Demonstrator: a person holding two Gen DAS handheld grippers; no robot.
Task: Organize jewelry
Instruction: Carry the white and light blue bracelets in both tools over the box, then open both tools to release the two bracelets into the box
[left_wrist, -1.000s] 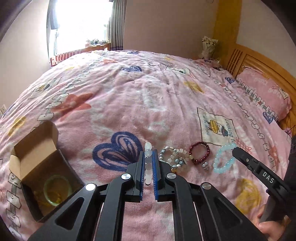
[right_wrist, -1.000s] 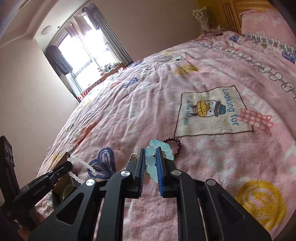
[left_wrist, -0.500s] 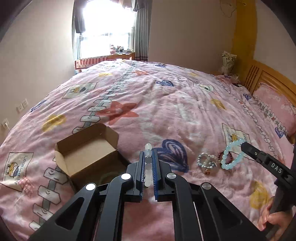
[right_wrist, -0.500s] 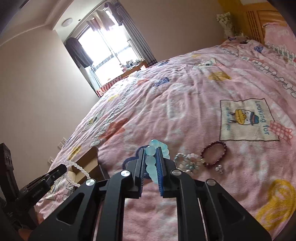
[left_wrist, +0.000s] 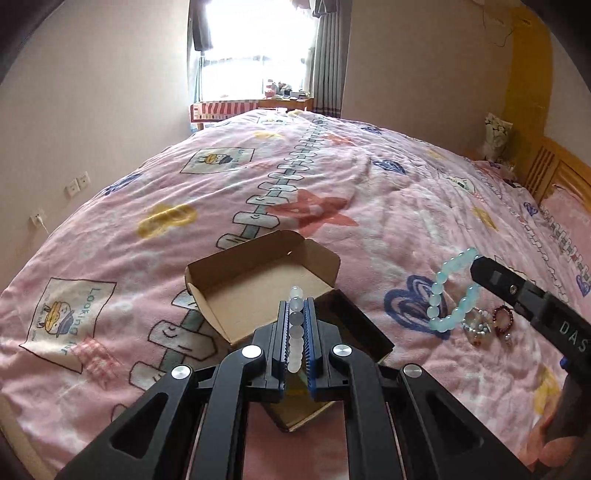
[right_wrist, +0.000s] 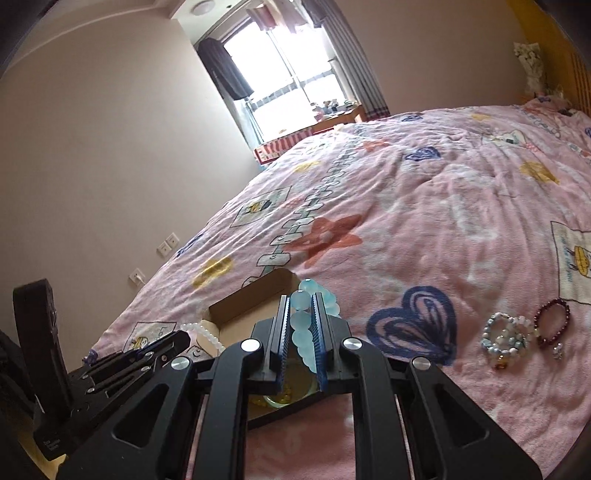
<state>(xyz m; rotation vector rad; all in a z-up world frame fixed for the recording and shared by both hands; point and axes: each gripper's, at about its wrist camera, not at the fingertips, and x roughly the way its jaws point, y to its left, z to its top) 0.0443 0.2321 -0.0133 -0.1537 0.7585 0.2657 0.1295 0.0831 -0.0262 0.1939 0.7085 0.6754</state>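
My left gripper (left_wrist: 296, 308) is shut on a white frosted bead bracelet (left_wrist: 295, 332) and holds it over the open cardboard box (left_wrist: 258, 284). My right gripper (right_wrist: 301, 310) is shut on a light blue bead bracelet (right_wrist: 303, 325), also above the box (right_wrist: 255, 299); that bracelet also shows in the left wrist view (left_wrist: 452, 291). A green bangle (right_wrist: 291, 391) lies inside the box. A white-blue bead bracelet (right_wrist: 506, 339) and a dark red bead bracelet (right_wrist: 552, 323) lie on the blanket to the right.
The pink patterned blanket (left_wrist: 332, 192) covers the whole bed. A wooden headboard (left_wrist: 554, 173) and pink pillow (left_wrist: 569, 206) are at the far right. A window and a low desk stand beyond the bed. The wall with sockets (left_wrist: 77, 184) is on the left.
Both grippers have swung left with their bracelets, from over the loose jewelry to above the open box. The box now sits right under both grippers.
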